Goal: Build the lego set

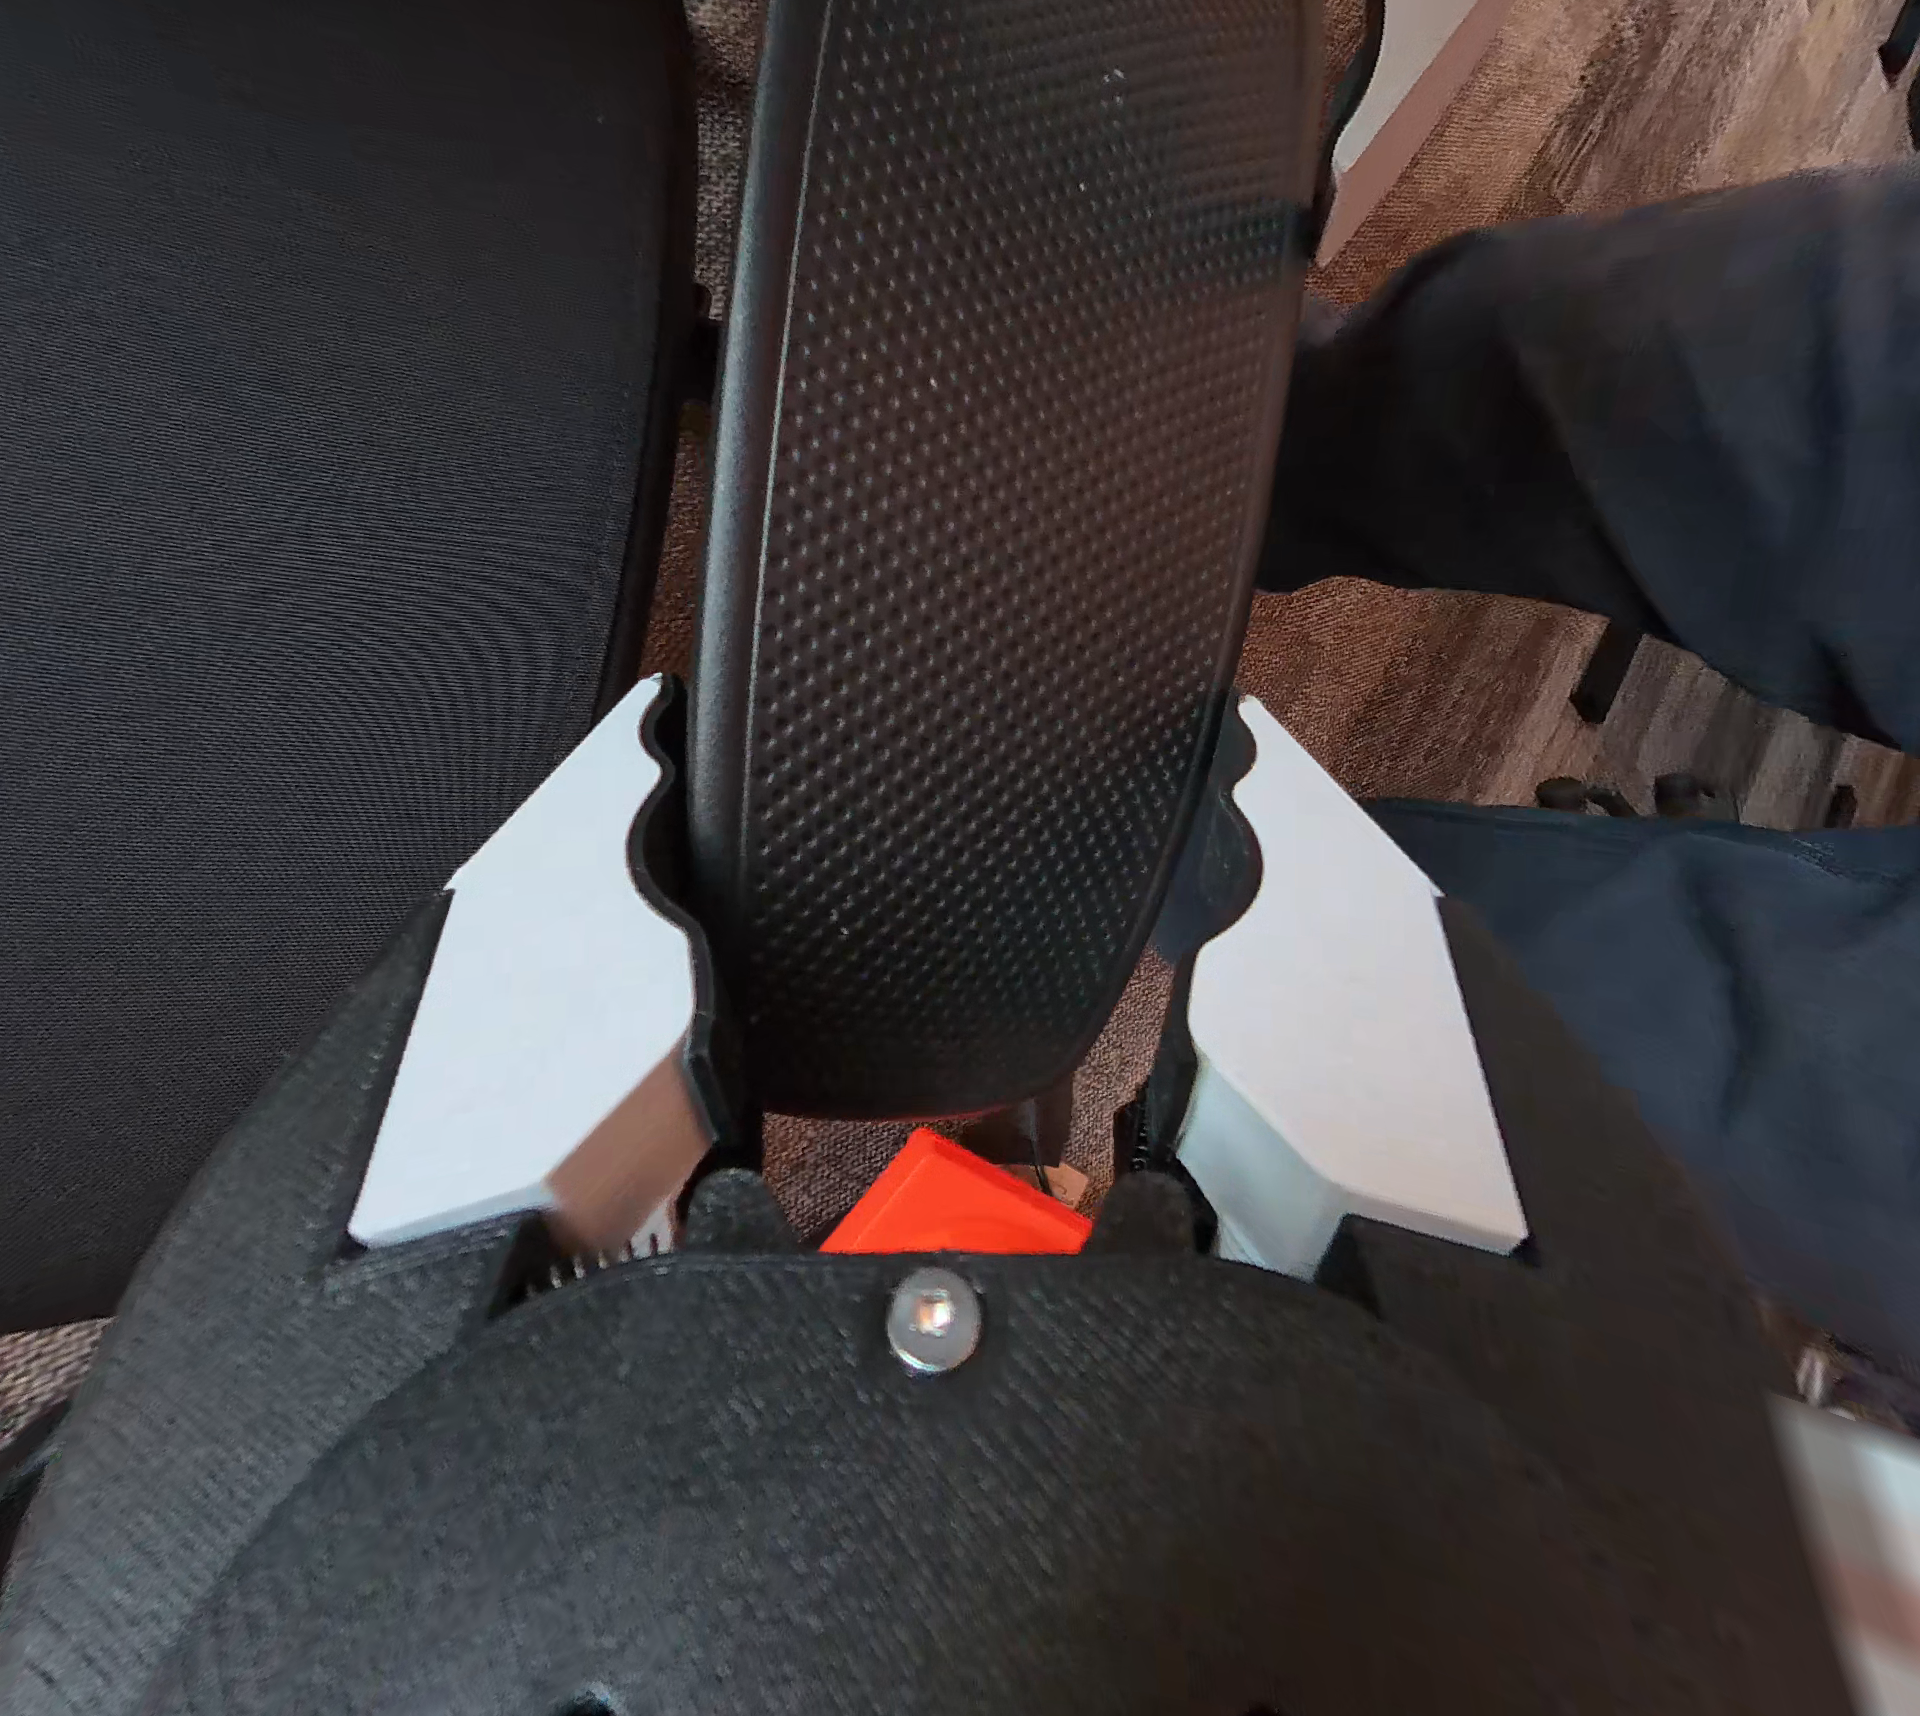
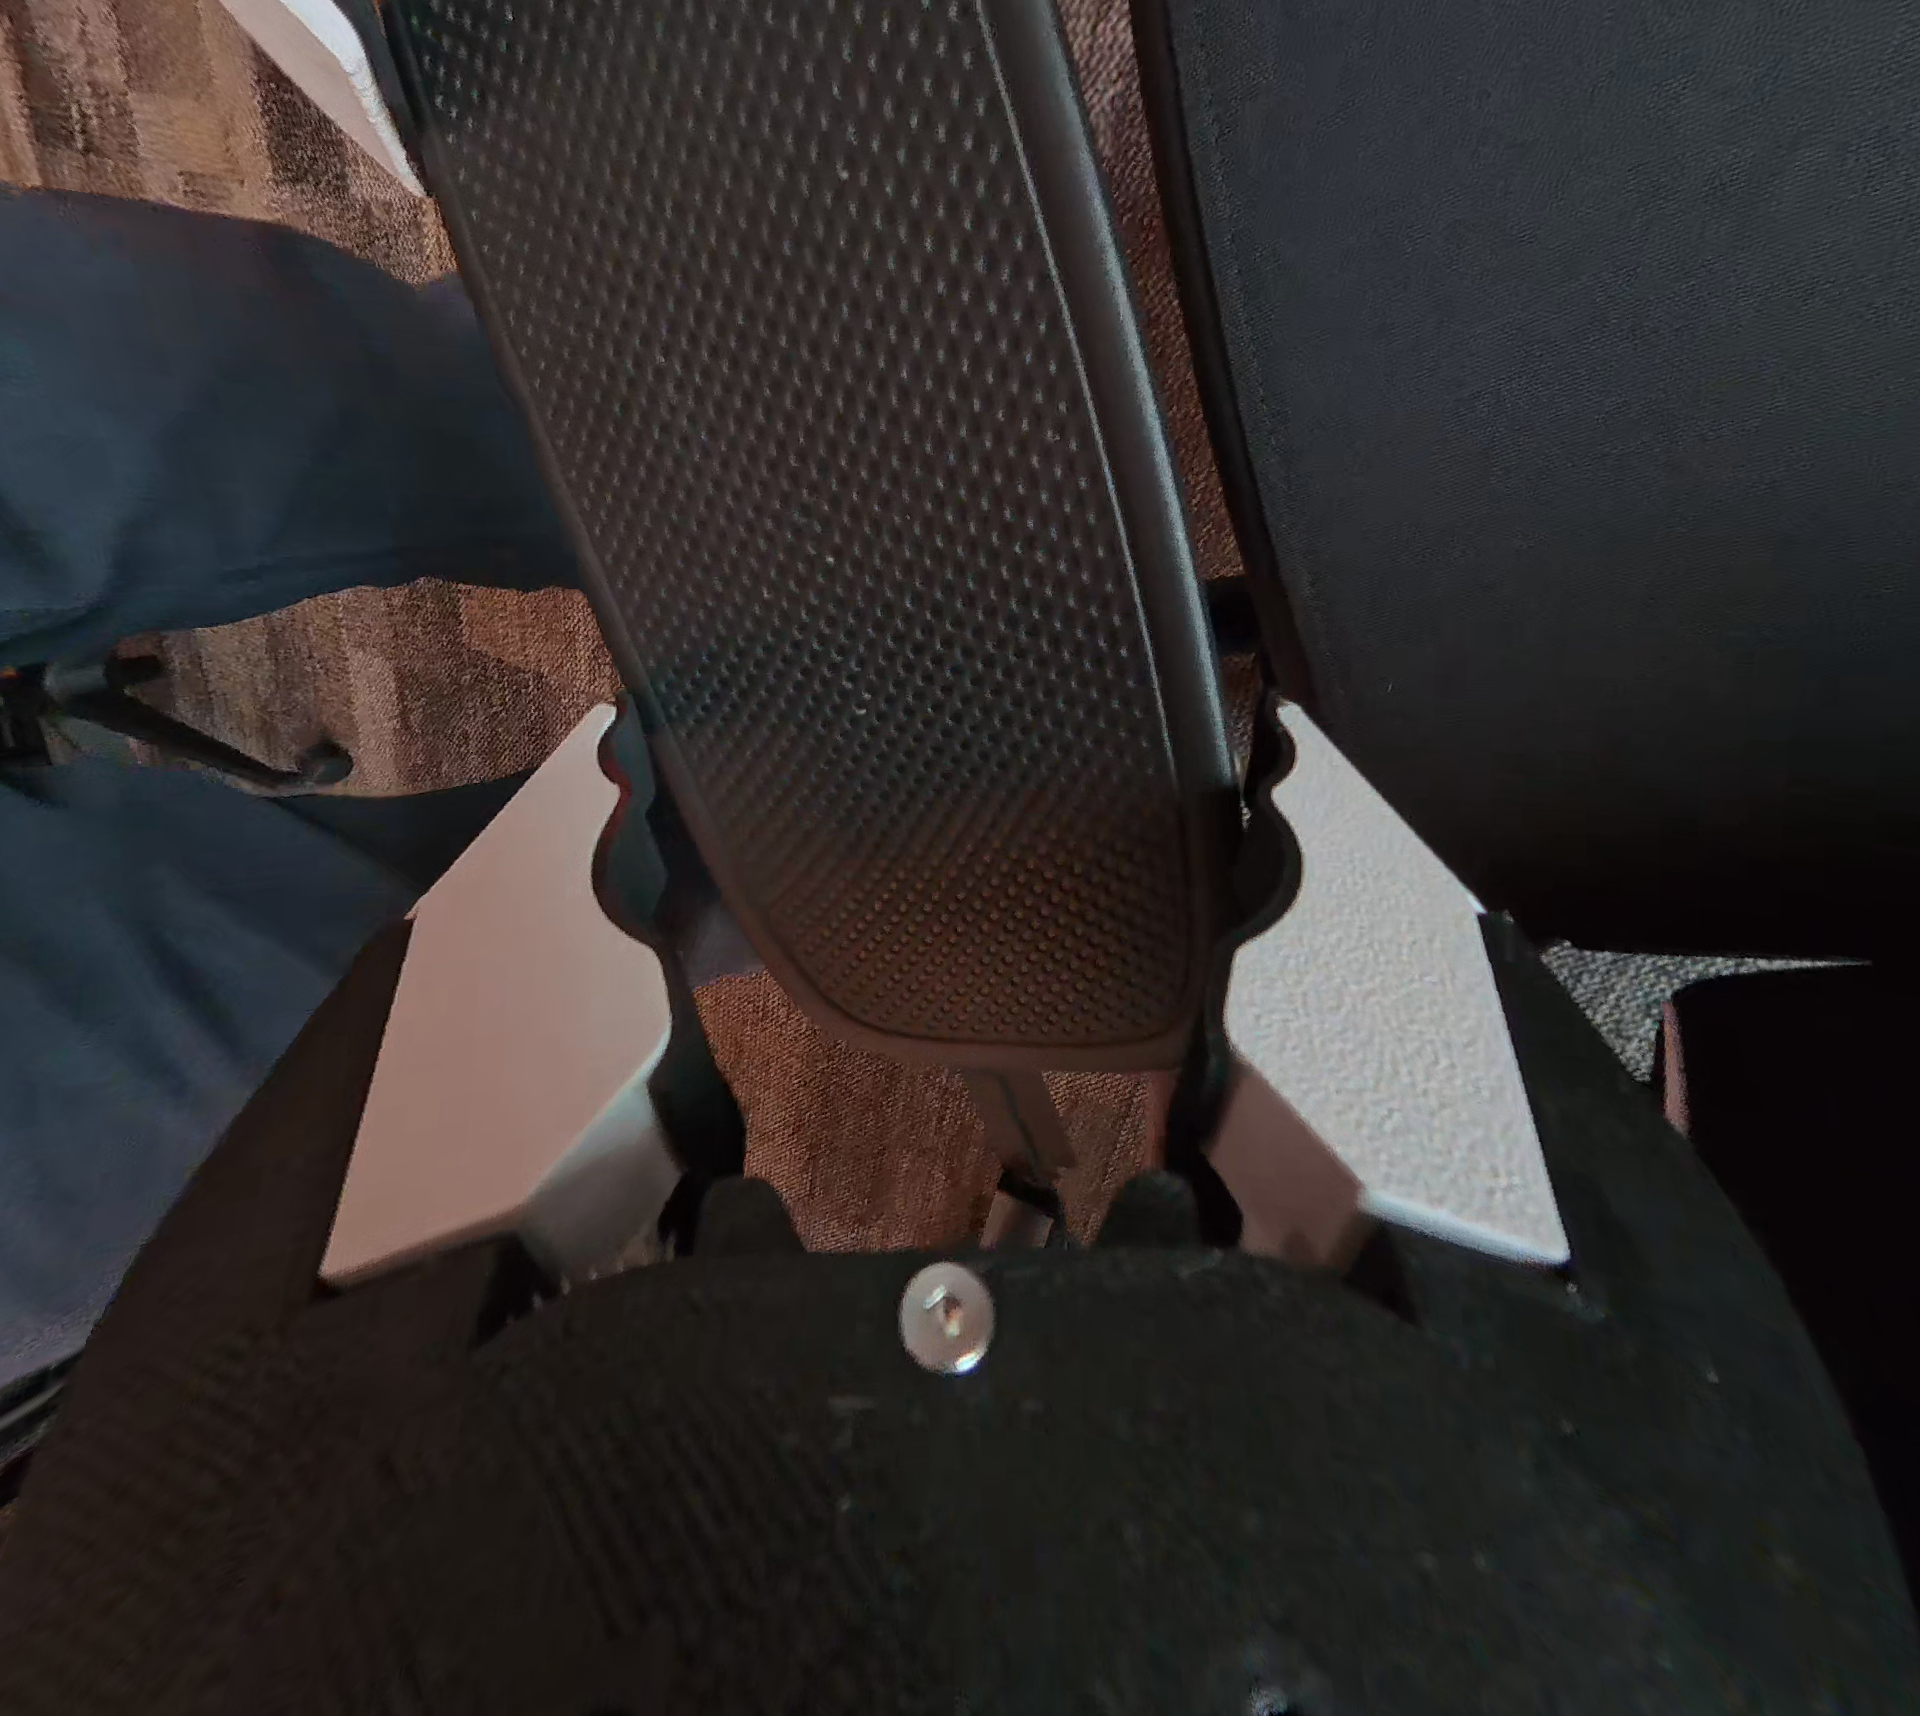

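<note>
No lego pieces show in either view. My left gripper [image 1: 956, 710] is open and points down, with its white fingers [image 1: 582, 887] on either side of a black dimpled chair armrest [image 1: 987, 419]. My right gripper [image 2: 945, 710] is open in the same way, with its white fingers [image 2: 1371, 939] on either side of another black dimpled armrest [image 2: 831, 471]. The jaws stand wide apart and hold nothing. A small orange part [image 1: 956, 1199] shows under the left armrest's near end; I cannot tell what it is.
A black mesh chair seat fills the left of the left wrist view [image 1: 312, 419] and the right of the right wrist view [image 2: 1558, 316]. A person's legs in dark trousers [image 1: 1662, 419] [image 2: 208, 419] are beside the armrests. Brown patterned carpet [image 1: 1403, 679] lies below.
</note>
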